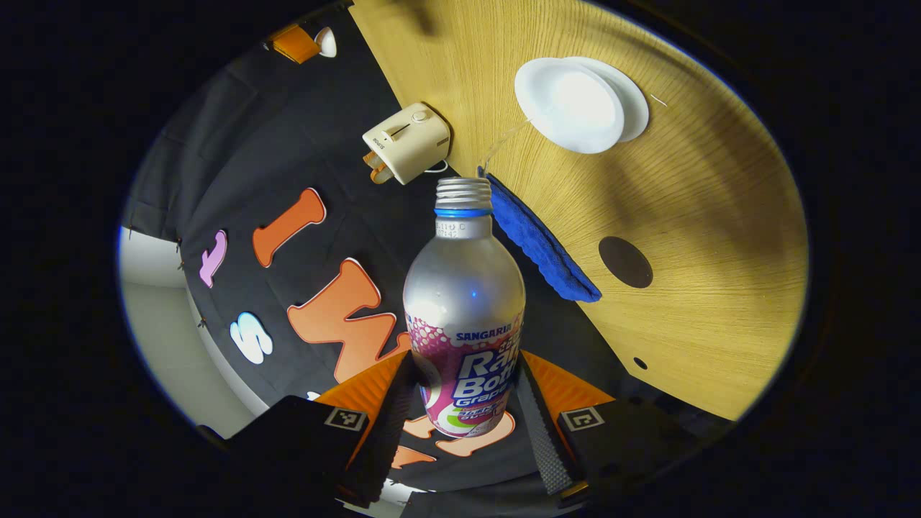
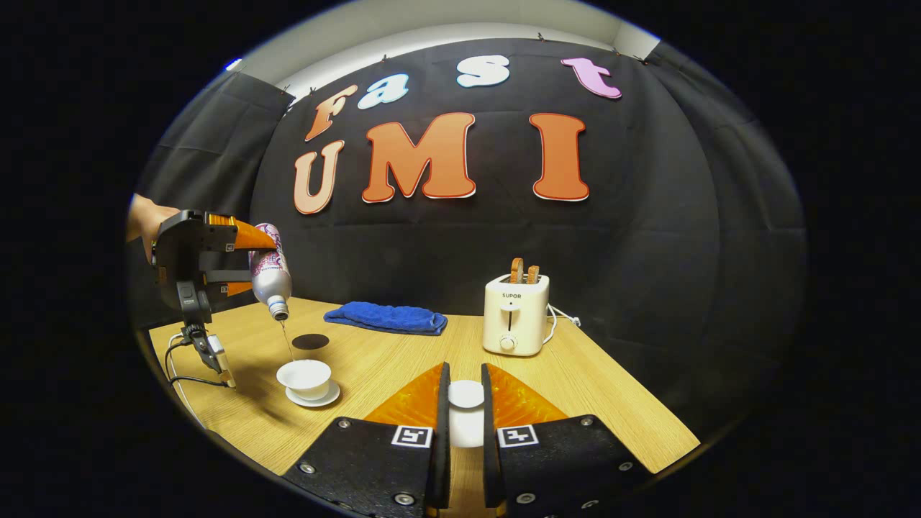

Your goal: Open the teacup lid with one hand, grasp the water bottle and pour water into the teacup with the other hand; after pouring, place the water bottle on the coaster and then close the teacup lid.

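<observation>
Between the fingers of the left tool [image 1: 460, 424] sat the water bottle [image 1: 464, 316], gripped on both sides of its labelled lower body, its uncapped threaded neck pointing away from the tool. In the right gripper view that same tool [image 2: 241, 262] was held by a hand [image 2: 144, 223] with the bottle [image 2: 270, 273] tipped mouth-down, and a thin stream of water [image 2: 286, 339] ran from the mouth toward the teacup [image 2: 305, 377] just below it. The teacup stood open on its saucer [image 2: 314, 396]; how much water it held could not be told. In the left gripper view the cup [image 1: 572, 104] lay well ahead of the bottle's mouth, on the wooden counter [image 1: 705, 237].

The right tool [image 2: 462, 414] was closed on the teacup lid [image 2: 465, 394], both fingers pressing its sides, holding it above the counter [image 2: 575, 381] and apart from the cup, which lay ahead and to the tool's left.

The round dark coaster [image 2: 311, 341] lay bare just beyond the teacup, between it and a folded blue towel [image 2: 385, 318]. Ahead of the right tool and slightly to its right stood a cream toaster [image 2: 514, 314] with two slices of toast [image 2: 524, 271] standing in its slots.
</observation>
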